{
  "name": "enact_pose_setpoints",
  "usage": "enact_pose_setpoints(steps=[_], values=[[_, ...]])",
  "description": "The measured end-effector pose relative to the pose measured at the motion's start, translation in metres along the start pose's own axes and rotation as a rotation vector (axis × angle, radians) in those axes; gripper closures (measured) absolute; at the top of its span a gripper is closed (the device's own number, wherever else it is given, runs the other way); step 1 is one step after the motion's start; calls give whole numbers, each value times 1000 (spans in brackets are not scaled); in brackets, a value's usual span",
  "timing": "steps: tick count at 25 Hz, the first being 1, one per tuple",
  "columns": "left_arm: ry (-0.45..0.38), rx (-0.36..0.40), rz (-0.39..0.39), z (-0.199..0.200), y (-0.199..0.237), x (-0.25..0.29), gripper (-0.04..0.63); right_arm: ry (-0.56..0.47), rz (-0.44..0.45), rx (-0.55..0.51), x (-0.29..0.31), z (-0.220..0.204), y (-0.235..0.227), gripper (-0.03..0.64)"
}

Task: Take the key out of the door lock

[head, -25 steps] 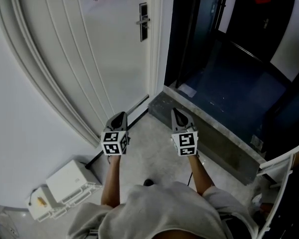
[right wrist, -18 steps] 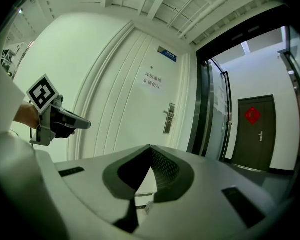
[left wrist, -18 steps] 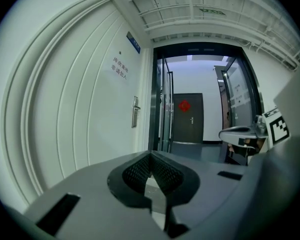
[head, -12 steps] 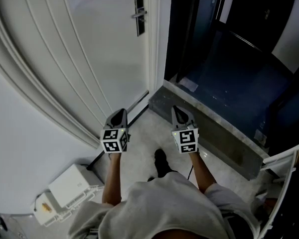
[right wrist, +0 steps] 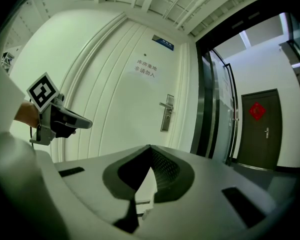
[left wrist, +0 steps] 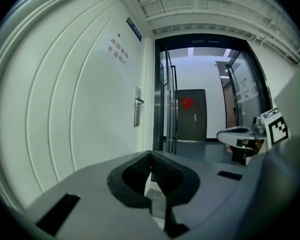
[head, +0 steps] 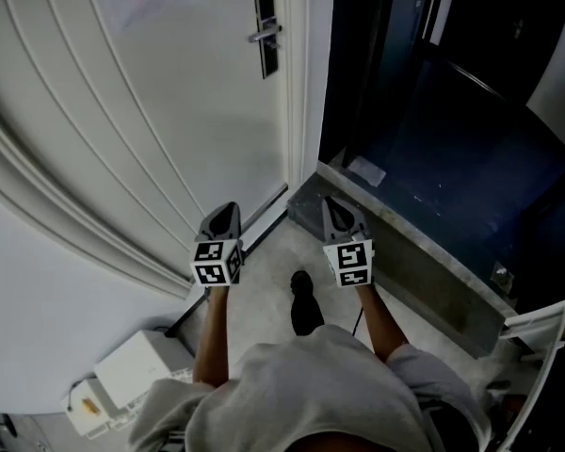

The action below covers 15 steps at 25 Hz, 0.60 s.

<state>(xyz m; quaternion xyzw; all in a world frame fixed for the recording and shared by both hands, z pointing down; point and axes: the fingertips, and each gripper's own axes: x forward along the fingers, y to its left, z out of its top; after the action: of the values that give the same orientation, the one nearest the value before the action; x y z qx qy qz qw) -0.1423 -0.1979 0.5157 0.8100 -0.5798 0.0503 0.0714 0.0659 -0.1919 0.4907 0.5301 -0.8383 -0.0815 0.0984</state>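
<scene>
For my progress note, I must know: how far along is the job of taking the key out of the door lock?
Done: nothing yet. In hand: only the approach; the left gripper and right gripper are shut and empty, held low, short of the door lock on the white door. Left: reach the lock, grip the key, pull it out. The key is too small to make out.
</scene>
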Motion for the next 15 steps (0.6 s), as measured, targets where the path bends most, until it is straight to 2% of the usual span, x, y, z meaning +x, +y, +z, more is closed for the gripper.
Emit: enact_pose_setpoints(steps=[15], values=[[-24,13,15,72,45,206,577,-30,38,-19,194,21,-109,594]])
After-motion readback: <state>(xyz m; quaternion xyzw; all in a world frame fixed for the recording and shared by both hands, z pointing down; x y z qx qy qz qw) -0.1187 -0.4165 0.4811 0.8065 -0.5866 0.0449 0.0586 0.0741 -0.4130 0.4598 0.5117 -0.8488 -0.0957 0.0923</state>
